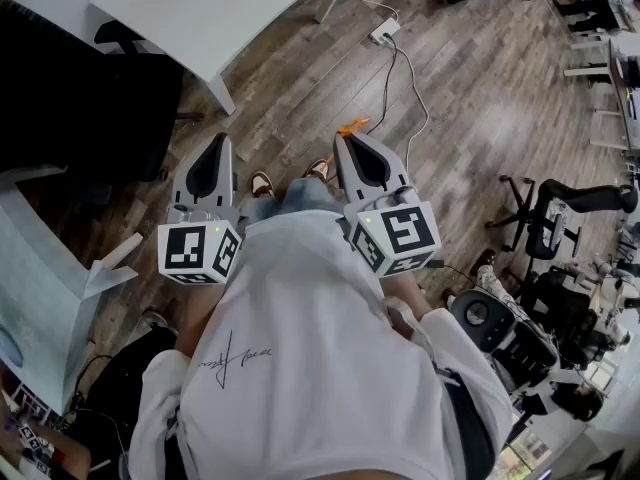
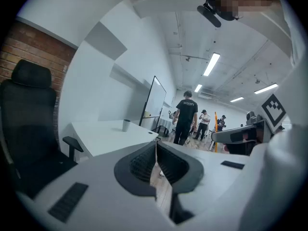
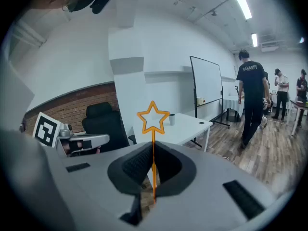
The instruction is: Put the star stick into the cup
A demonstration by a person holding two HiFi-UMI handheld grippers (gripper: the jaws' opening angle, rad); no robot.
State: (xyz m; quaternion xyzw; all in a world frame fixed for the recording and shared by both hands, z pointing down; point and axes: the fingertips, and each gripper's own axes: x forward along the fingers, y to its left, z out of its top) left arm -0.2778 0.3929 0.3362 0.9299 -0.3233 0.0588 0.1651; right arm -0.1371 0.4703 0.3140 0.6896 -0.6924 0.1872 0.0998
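An orange star stick (image 3: 153,117) stands upright between the jaws of my right gripper (image 3: 153,152), which is shut on its thin stem. In the head view its orange tip (image 1: 352,126) pokes out past the right gripper (image 1: 345,141). A small grey cup (image 3: 172,119) stands on a white table (image 3: 185,129) some way ahead, and the cup (image 2: 126,124) also shows on the table (image 2: 103,136) in the left gripper view. My left gripper (image 2: 156,146) is shut with nothing in it, and in the head view the left gripper (image 1: 221,142) is held beside the right one over the wooden floor.
A black office chair (image 1: 105,103) stands at the left by the white table (image 1: 210,8). A power strip with cable (image 1: 385,33) lies on the floor. More chairs (image 1: 570,208) crowd the right. People (image 3: 251,95) and a whiteboard (image 3: 207,85) stand beyond.
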